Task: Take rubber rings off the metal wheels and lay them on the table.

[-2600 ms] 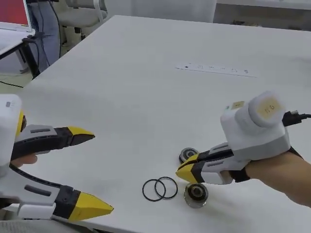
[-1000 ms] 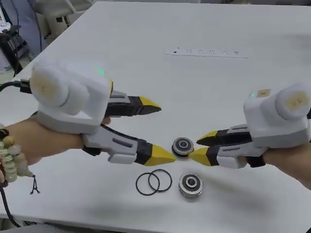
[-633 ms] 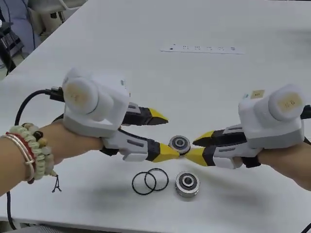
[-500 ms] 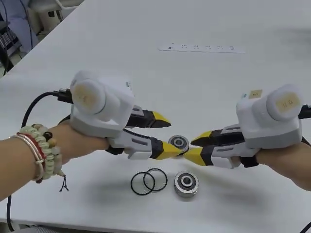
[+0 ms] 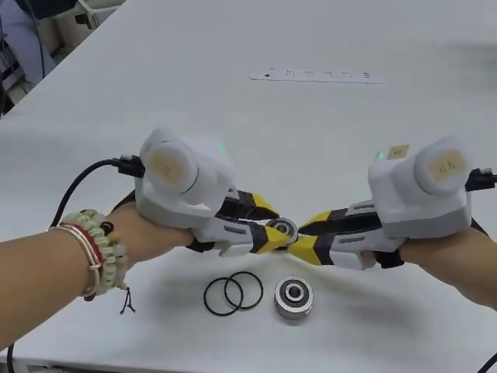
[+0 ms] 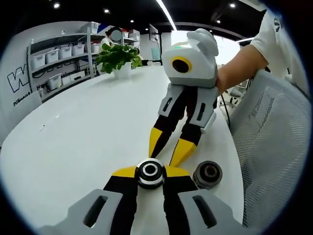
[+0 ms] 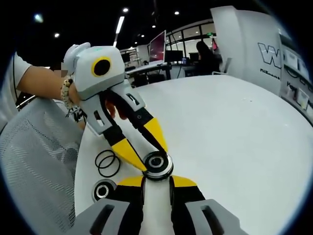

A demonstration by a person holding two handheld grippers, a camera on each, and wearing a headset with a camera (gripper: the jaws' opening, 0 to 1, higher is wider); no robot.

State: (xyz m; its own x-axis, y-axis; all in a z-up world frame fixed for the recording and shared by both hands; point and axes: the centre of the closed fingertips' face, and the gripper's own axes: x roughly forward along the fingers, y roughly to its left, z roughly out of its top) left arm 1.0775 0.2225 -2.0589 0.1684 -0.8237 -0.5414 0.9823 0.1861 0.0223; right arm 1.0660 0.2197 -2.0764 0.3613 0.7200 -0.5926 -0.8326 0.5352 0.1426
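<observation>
My left gripper (image 5: 277,226) is clamped on the metal wheel (image 5: 282,228) near the table's (image 5: 349,124) front edge. My right gripper (image 5: 299,235) sits at its rim, jaws narrowly apart. Whether they touch rubber I can't quite tell. If they nip metal instead, the wheel could twist free and drop onto the two rings (image 5: 233,293) lying below.
</observation>
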